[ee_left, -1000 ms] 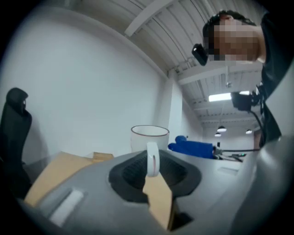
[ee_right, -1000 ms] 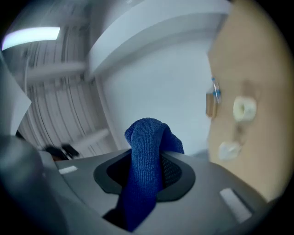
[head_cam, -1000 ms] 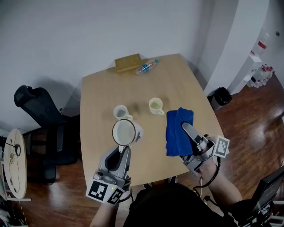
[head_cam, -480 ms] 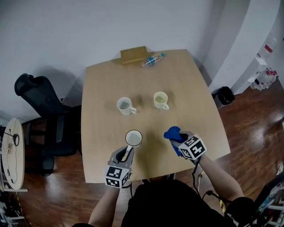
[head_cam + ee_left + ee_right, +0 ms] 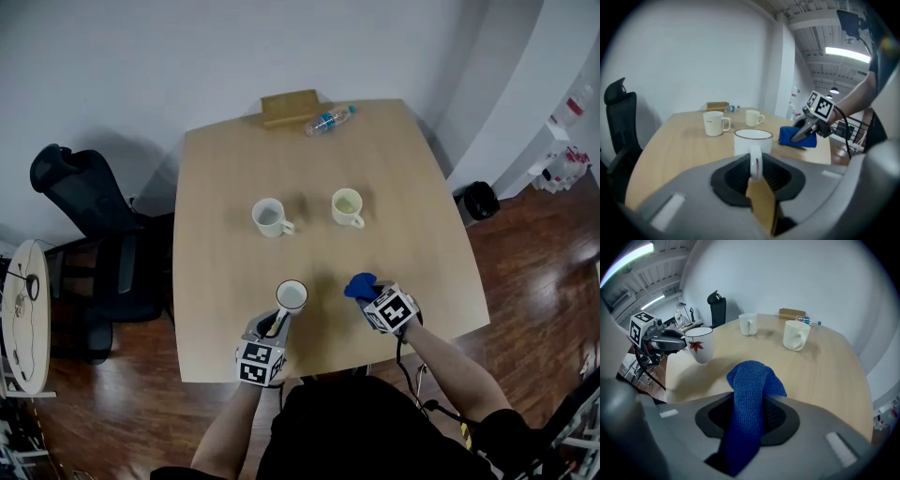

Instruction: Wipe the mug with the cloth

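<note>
A white mug (image 5: 291, 296) with a dark rim sits low over the wooden table (image 5: 225, 272) near its front edge. My left gripper (image 5: 279, 320) is shut on the mug's handle (image 5: 755, 161). The right gripper view shows a red leaf print on the mug (image 5: 700, 345); whether its base touches the table I cannot tell. My right gripper (image 5: 368, 296) is shut on a bunched blue cloth (image 5: 361, 284), just right of the mug and apart from it. The cloth (image 5: 752, 392) rises in a fold between the right jaws. It is also in the left gripper view as the cloth (image 5: 797, 136).
Two more mugs stand mid-table: a white mug (image 5: 270, 217) and a cream mug (image 5: 347, 206). A wooden block (image 5: 290, 106) and a lying water bottle (image 5: 328, 120) are at the far edge. A black office chair (image 5: 80, 206) stands left of the table, a dark bin (image 5: 481, 200) to the right.
Both grippers have come down from close to the camera to the table's front edge. The mug went from raised and tilted to low and upright. The hanging cloth is now bunched.
</note>
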`<action>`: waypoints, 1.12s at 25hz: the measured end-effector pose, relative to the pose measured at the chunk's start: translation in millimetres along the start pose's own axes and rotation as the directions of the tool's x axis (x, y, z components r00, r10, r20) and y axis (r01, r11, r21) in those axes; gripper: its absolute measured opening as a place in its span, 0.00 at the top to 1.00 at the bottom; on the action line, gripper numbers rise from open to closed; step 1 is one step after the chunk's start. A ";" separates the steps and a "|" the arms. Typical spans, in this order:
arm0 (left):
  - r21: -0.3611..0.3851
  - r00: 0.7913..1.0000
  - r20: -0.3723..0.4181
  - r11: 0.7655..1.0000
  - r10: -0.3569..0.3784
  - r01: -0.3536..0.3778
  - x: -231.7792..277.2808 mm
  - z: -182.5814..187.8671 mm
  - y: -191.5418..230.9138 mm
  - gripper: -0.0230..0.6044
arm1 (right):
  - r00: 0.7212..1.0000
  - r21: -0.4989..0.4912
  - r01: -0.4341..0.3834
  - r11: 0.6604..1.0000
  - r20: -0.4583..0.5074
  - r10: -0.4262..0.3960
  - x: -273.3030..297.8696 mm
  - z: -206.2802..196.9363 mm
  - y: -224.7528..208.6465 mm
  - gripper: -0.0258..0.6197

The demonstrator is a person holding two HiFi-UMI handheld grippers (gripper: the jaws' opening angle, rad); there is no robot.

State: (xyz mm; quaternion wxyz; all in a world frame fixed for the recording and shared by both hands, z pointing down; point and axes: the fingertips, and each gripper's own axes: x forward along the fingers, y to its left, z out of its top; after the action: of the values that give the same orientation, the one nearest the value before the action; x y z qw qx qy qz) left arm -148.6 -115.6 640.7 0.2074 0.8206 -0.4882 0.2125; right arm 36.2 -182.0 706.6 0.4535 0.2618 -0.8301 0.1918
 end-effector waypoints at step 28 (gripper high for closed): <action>-0.165 0.966 -0.259 0.986 -0.027 -0.016 -18.5 -70.0 6.7 0.71 | 0.998 0.131 0.048 0.990 -0.054 -0.041 -30.2 -23.9 -6.5 0.64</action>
State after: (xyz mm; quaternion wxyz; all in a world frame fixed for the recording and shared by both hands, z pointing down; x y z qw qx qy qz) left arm -172.8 -67.0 689.0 0.3379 0.7669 -0.4704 0.2765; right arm 69.3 -166.0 693.7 0.4603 0.3048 -0.7977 0.2427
